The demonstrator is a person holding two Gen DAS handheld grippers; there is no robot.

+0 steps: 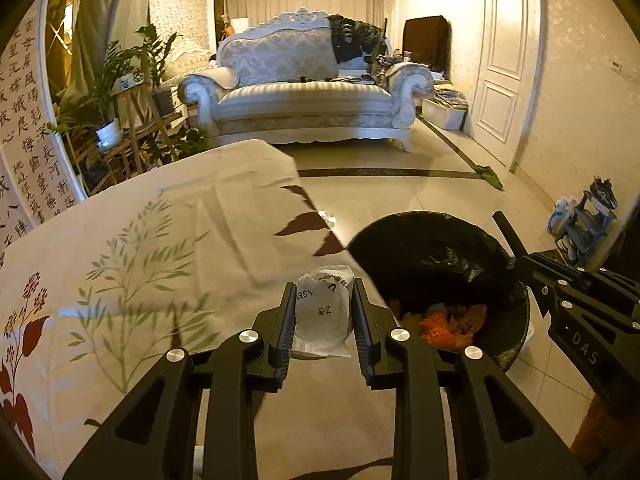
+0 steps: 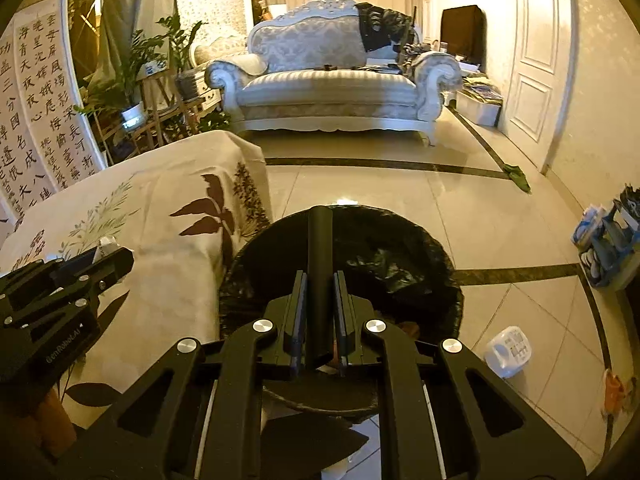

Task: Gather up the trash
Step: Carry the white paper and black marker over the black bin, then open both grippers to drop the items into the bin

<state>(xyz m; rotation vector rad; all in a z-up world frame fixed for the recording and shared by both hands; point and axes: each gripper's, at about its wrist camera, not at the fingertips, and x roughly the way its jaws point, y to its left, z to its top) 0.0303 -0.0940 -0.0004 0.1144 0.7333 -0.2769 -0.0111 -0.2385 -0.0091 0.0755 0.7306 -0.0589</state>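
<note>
- Left gripper (image 1: 323,320) jaws pinching white wrapper (image 1: 324,312) over desk (image 1: 160,240) edge; bin (image 1: 516,320) at 3 o'clock.
- Right gripper (image 2: 320,320) jaws pressed on black stick (image 2: 320,264) above bin.
- Risk: thin wrapper slipping loose, landing on floor (image 1: 400,196) short of rim.
- Risk: grippers colliding over bin.

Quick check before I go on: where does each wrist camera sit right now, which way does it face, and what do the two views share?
Left wrist: on the left gripper, facing forward and down over the cloth-covered table; its fingers clamp a white wrapper; the right gripper enters from the right.
Right wrist: on the right gripper, above the black-lined trash bin, clamping a black rod; the left gripper shows at left.
Shared: the table, bin, sofa and white door.
</note>
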